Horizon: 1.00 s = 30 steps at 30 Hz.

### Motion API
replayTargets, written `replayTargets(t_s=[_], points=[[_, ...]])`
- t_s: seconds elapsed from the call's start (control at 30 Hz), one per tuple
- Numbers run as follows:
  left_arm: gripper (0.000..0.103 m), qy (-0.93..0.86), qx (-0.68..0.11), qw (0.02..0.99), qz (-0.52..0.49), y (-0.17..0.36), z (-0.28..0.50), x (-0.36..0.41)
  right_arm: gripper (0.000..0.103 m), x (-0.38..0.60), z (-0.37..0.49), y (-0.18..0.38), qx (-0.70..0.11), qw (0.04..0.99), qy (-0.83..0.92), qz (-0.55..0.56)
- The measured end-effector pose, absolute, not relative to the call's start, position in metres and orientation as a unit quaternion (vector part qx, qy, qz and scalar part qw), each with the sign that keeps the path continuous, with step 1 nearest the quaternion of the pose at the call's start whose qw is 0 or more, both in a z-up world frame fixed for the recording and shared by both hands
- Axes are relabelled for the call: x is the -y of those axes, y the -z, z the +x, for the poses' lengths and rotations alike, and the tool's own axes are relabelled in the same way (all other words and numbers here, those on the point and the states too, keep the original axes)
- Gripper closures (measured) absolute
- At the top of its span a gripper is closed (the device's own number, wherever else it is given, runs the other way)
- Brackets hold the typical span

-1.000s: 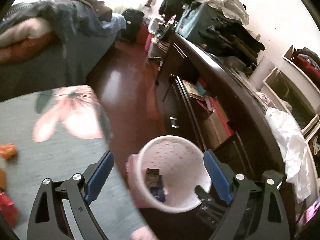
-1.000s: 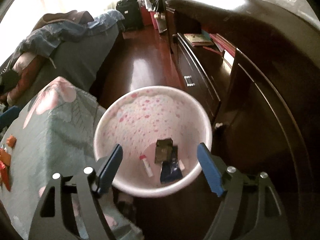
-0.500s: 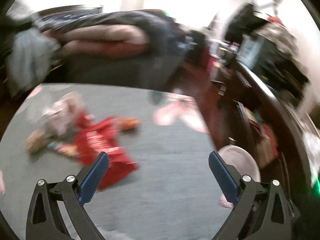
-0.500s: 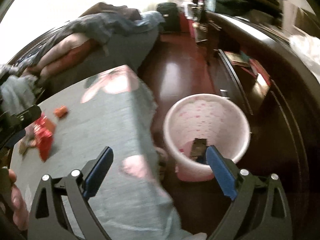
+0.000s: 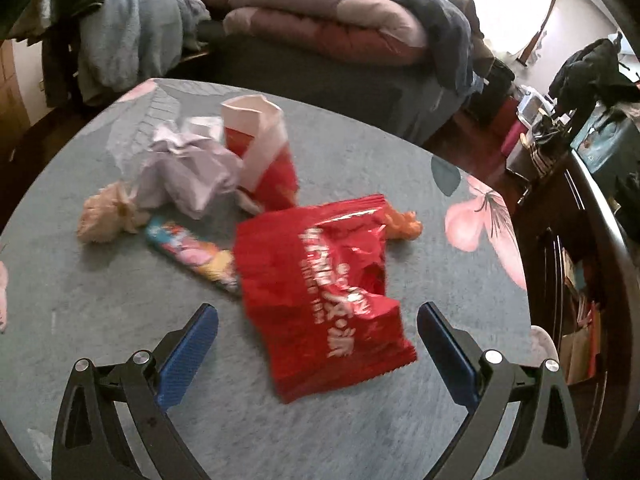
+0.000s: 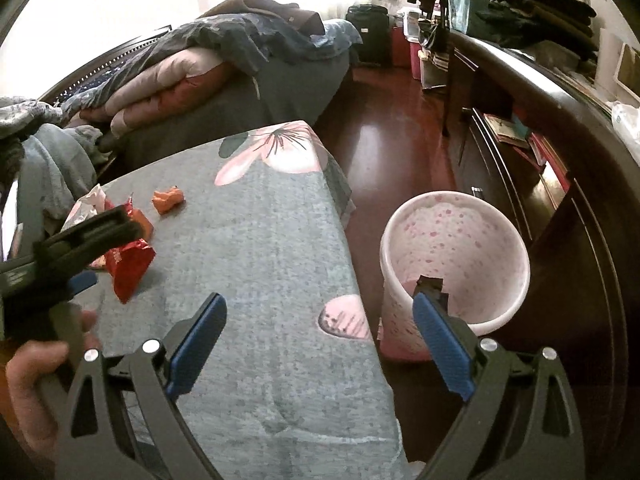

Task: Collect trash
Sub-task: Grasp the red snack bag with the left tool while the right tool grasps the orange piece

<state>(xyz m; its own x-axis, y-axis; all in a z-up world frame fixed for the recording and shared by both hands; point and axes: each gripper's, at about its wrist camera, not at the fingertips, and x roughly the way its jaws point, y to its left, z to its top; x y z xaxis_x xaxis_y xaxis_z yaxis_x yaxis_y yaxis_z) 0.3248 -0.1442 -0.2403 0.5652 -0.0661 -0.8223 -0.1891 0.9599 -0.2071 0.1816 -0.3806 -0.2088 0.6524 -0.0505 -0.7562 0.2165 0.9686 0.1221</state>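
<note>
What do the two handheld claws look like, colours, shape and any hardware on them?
Both match. The left claw and the right claw each have two black plastic arms with triangular cut-outs, silver round bolt heads at the pivots, and long blue ribbed pads on the inner faces. No cables or markings show. A bare hand grips the left tool's black handle; no sleeve is visible.

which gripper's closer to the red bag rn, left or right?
Left. The left gripper hangs open right over the red bag, which lies between its fingers. The right gripper is open too, off near the table edge by the bin, away from the bag.
</note>
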Motion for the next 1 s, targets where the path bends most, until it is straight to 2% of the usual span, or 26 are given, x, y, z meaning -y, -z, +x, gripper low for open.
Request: replayTargets(t_s=[0.1,0.2,0.23,0.33,0.47,0.8,1.0], points=[[0.004,-0.047,-0.466,0.875,-0.120,0.246,0.331,0.150,0.008,0.377,0.183,0.208,-0.409,0.904,0.071,0.097],[0.021,-0.050,-0.467,0.874,-0.122,0.250,0.332,0.144,0.009,0.373,0.185,0.207,-0.406,0.907,0.068,0.092],[0.038,-0.045,-0.463,0.877,-0.121,0.249,0.331,0.144,0.009,0.371,0.187,0.206,-0.406,0.907,0.068,0.090],[0.050,-0.021,-0.464,0.876,-0.127,0.247,0.327,0.138,0.009,0.365,0.192,0.206,-0.405,0.908,0.066,0.087],[0.055,-0.007,-0.453,0.881,-0.135,0.240,0.313,0.122,0.009,0.351,0.204,0.204,-0.401,0.910,0.060,0.083],[0.055,-0.040,-0.403,0.905,-0.132,0.216,0.277,0.065,0.010,0.283,0.268,0.212,-0.396,0.917,0.013,0.047],[0.055,-0.059,-0.390,0.907,-0.146,0.209,0.273,0.027,0.013,0.267,0.318,0.217,-0.395,0.916,0.017,0.061]])
